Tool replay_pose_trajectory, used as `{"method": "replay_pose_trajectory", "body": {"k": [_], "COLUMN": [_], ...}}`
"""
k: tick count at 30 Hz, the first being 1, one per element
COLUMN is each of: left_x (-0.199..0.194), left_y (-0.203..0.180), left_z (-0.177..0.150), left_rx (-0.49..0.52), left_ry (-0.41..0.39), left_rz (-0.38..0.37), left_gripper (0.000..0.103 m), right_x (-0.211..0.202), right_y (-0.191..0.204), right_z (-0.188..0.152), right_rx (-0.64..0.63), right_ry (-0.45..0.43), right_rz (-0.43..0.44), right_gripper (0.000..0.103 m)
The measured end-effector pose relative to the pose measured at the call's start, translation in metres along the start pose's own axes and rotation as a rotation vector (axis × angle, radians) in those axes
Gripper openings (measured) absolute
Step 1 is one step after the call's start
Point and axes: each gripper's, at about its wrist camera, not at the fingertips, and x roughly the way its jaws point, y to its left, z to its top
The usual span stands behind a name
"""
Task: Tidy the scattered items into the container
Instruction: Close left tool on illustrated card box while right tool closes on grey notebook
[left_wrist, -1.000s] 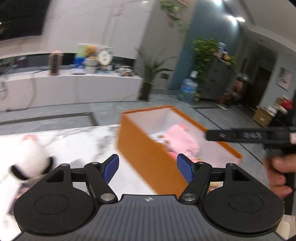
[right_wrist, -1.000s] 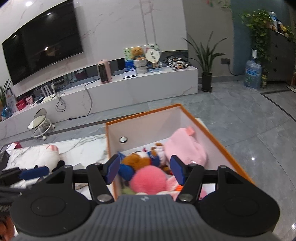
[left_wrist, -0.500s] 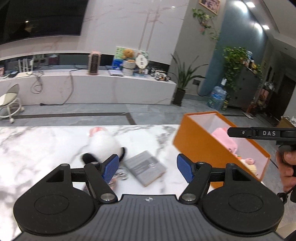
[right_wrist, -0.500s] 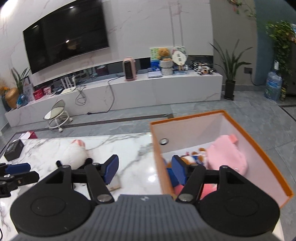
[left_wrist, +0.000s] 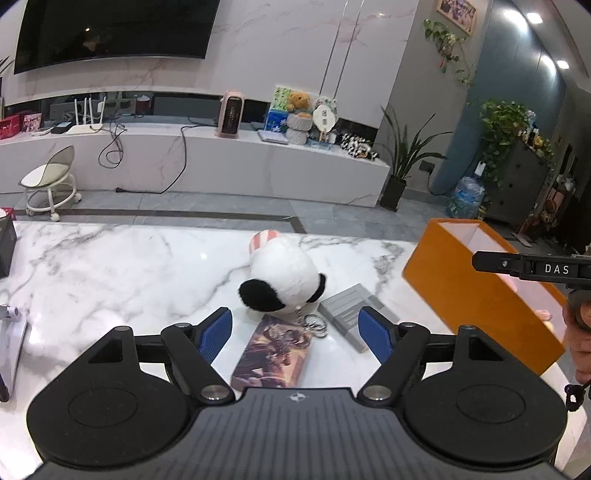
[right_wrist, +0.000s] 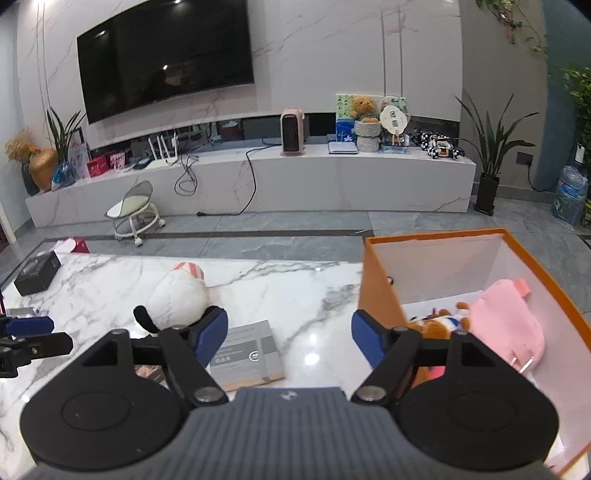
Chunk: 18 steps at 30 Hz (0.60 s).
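Note:
A white plush toy with black ears (left_wrist: 282, 277) lies on the marble table (left_wrist: 110, 266), with a keyring (left_wrist: 314, 325) by it. A picture card box (left_wrist: 273, 350) and a grey booklet (left_wrist: 354, 314) lie in front of it. My left gripper (left_wrist: 295, 332) is open and empty, just above the card box. The orange container (left_wrist: 472, 299) stands at the right; in the right wrist view it (right_wrist: 376, 284) holds a pink plush (right_wrist: 506, 325) and other soft toys. My right gripper (right_wrist: 290, 334) is open and empty, over the table beside the container's left wall, with the plush (right_wrist: 181, 295) and booklet (right_wrist: 247, 347) ahead-left.
A black box (right_wrist: 37, 273) sits at the table's far left corner. A white device (left_wrist: 11, 332) lies at the left edge. My left gripper shows at the left of the right wrist view (right_wrist: 29, 328). Beyond the table are grey floor, a small stool (right_wrist: 135, 210) and a TV bench.
Both grippers have swung left, away from the container. The left one now faces the white plush and card box; the right one has left the container's opening. Both stay open.

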Motion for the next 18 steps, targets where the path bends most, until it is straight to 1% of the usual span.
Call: {"method": "replay_pose_trajectory", "body": {"k": [4,8,12,18], "left_x": [0.010,0.020,0.033,0.045], "left_y": [0.006,0.009,0.008,0.002], "left_z": [-0.004,-0.010,-0.016,-0.021], "left_rx": [-0.012,-0.017,-0.034,-0.021], "left_ry": [0.021,0.047,0.090,0.112], "left_rz": [-0.004,-0.006,-0.027,-0.029], "left_gripper": [0.089,0.089,0.089,0.089], "right_x": [0.015,0.033,0.050,0.074], "right_y": [0.012,0.022,0.029,0.039], "right_z": [-0.001,-0.005,-0.012,-0.025], "right_rx": [-0.027,-0.051,-0.065,-0.102], "right_ry": [0.016,0.042,0.073,0.119], "right_rz": [0.013,0.019,0.023,0.043], "right_gripper": [0.083,0.084,0.084,0.084]}}
